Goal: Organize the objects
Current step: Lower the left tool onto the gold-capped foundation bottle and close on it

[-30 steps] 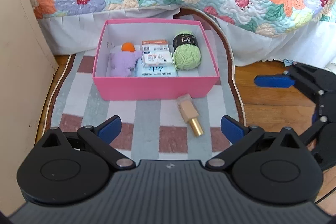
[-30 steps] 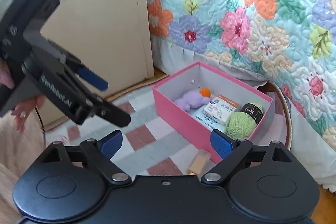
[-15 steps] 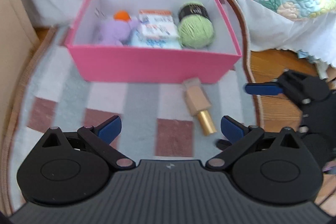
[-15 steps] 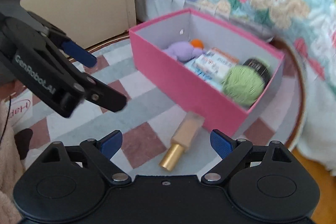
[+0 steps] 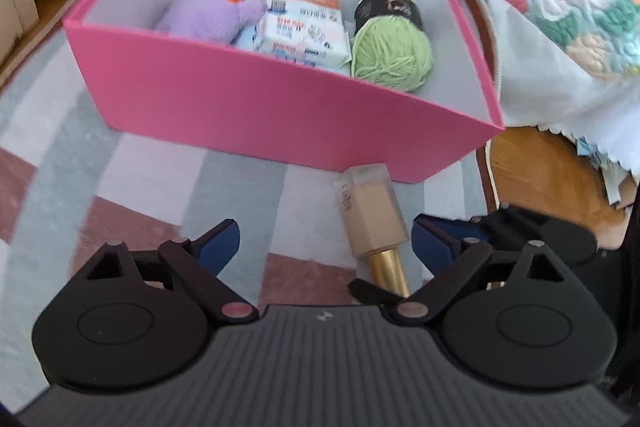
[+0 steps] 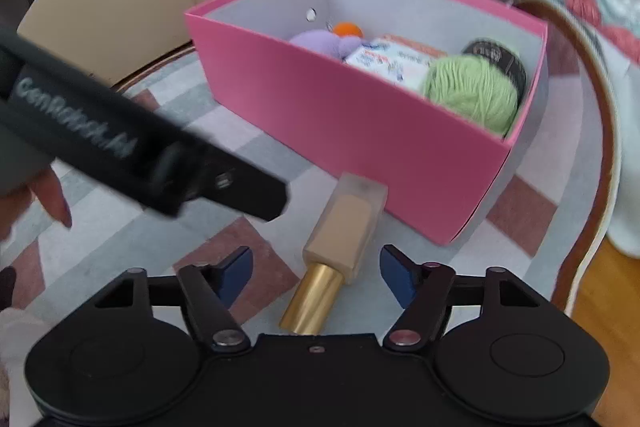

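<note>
Right tool (image 6: 316, 275): your jaws are closing, with the beige bottle (image 6: 348, 223) between them but the pads (image 6: 394, 277) not yet touching it, so nothing is gripped. Left tool (image 5: 324, 247): jaws also closing and empty; the bottle lies just inside its right pad (image 5: 430, 243).

Bottle: lies on its side on the striped rug (image 5: 140, 167), gold cap (image 6: 314, 303) toward you, square end close against the front wall of the pink box (image 6: 352, 123).

Box contents: purple plush toy (image 5: 212, 17) at the left, tissue packs (image 5: 304, 31) in the middle, green yarn ball (image 5: 392, 55) at the right.

Handling advice: let one tool take the bottle, likely the right, since the bottle sits more nearly centred there. Set the pads on the flat beige sides, not on the round cap, which would probably slip. Keep the left tool clear of the right. Lift straight up before crossing the box wall. The free corner in front of the yarn looks like the best spot.
</note>
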